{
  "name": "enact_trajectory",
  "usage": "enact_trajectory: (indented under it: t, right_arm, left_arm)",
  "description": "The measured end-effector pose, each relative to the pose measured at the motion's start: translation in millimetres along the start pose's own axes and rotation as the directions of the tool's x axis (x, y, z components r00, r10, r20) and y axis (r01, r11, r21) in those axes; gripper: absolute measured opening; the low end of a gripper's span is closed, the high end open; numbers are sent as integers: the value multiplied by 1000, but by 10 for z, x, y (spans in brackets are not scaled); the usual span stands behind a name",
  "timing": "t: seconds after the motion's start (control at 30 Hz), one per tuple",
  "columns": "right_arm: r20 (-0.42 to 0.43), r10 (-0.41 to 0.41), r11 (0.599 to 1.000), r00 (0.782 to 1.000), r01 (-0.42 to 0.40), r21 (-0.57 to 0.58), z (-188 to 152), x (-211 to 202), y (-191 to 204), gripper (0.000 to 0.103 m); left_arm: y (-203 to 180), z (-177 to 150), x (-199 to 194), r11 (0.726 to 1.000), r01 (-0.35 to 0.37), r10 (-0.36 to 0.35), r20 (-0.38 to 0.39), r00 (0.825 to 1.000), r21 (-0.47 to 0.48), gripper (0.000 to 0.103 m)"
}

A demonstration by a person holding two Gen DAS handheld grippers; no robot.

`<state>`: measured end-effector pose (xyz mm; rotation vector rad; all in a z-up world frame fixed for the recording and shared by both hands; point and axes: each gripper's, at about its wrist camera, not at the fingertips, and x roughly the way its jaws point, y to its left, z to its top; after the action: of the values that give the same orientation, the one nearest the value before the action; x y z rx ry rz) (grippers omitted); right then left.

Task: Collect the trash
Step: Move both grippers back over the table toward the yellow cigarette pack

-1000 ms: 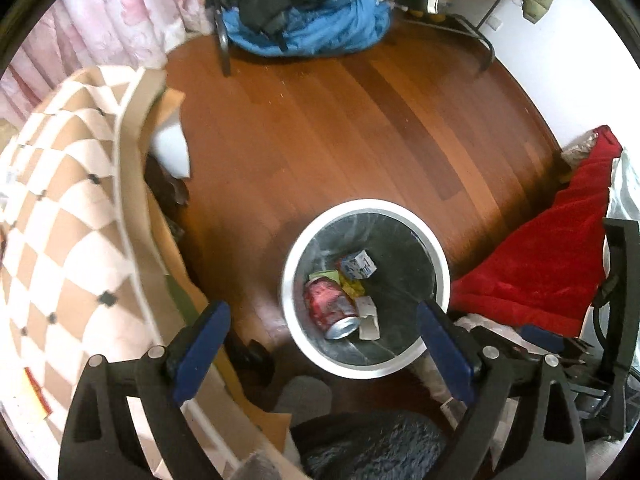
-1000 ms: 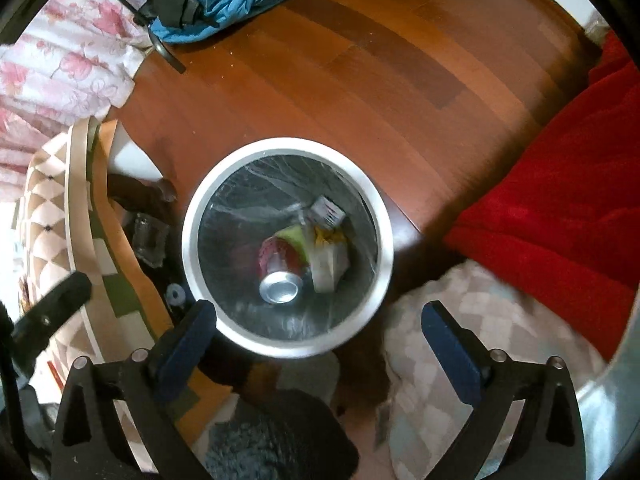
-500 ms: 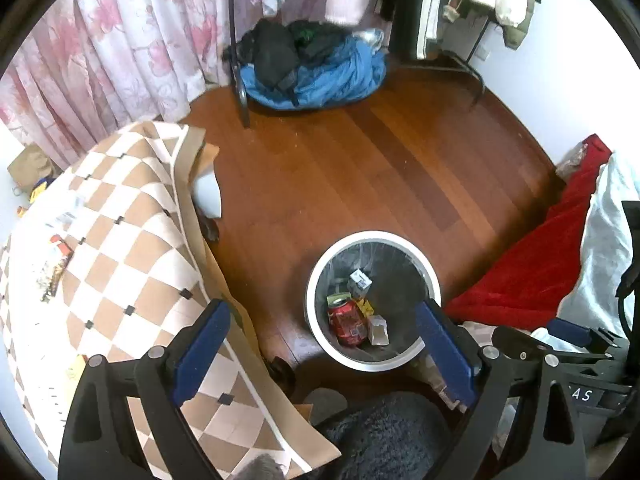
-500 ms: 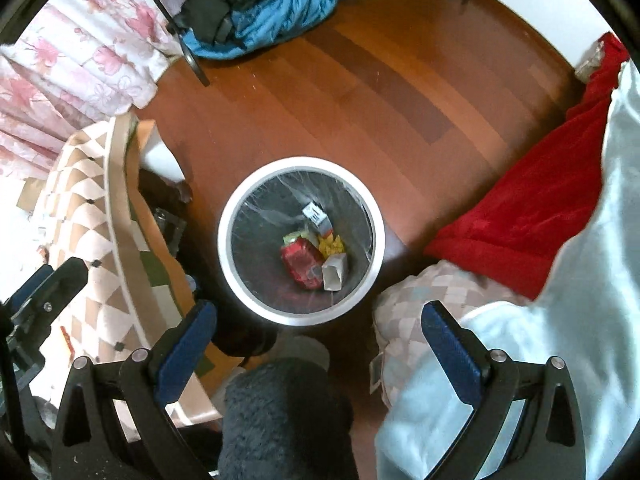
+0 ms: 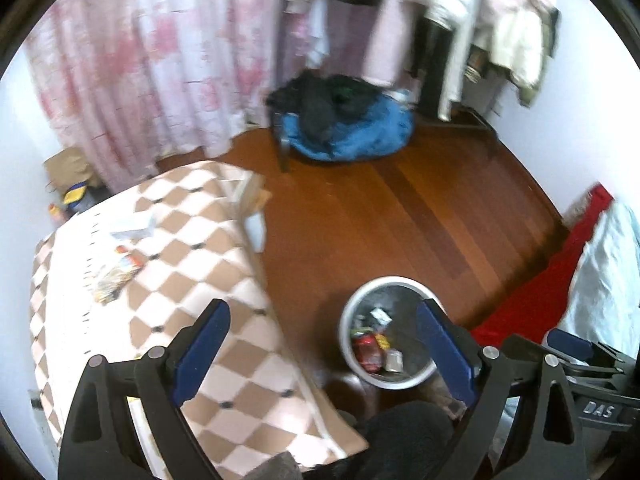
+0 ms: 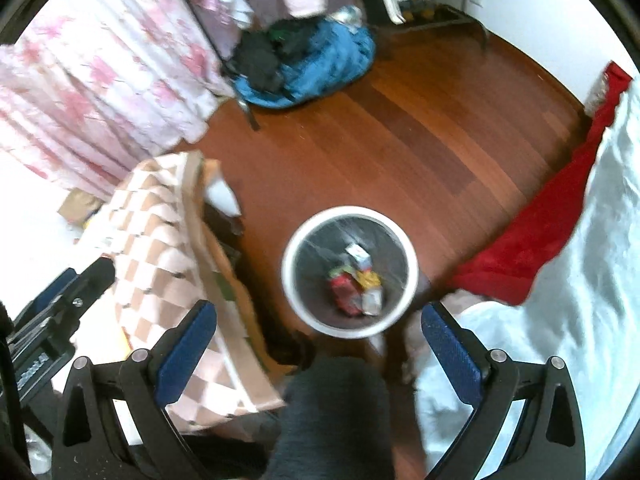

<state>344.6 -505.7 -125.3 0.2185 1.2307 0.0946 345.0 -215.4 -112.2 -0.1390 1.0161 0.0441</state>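
Observation:
A round white-rimmed trash bin [image 5: 349, 312] [image 6: 289, 284] stands on the wooden floor. Inside lie a red can [image 5: 366, 350] [image 6: 345, 289] and small wrappers [image 6: 370, 278]. My left gripper [image 5: 324, 328] is open and empty, high above the table's edge and the bin. My right gripper [image 6: 319, 330] is open and empty, high above the bin. On the checkered tablecloth [image 5: 192, 288] lie a colourful wrapper [image 5: 114, 276] and a crumpled white paper [image 5: 134, 230]. The left gripper also shows at the left edge of the right wrist view [image 6: 60, 300].
A blue and black clothes pile [image 5: 344, 128] [image 6: 304, 60] lies on the floor by pink curtains [image 5: 152, 64]. A red blanket [image 6: 552, 224] and white bedding [image 6: 592, 280] are on the right. A dark slipper [image 6: 332, 400] is below the bin.
Both grippers have risen well away from the bin, which now looks smaller. The left view has tilted up, showing the tabletop and curtains. Both stay open and empty.

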Motion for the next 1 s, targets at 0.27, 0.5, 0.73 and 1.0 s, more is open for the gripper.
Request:
enact_trajectory:
  t: [0.27,0.5,0.73,1.0]
  right_arm:
    - [-84,123,973,989,-137,-186,-176,406,1225,103]
    - [-274,141,925,951,-225,-307,-632,1363,2167,93]
    - [-376,88,925,922,-216,-313,-951,2050,2526,65]
    - [-379,31,928,925,-168,-332,-964,2158,2490,65]
  left_arm:
    - [1549,-431,282,975,-201,194,-81,978,-96,95]
    - [2285,-1013,875,956,-277,293,-267,918,95,95]
    - [2174,-1177,1256,942,-86,212,-376,902,325,95]
    - [1991,-1205,1352,915,21,147,-379,914,403,66]
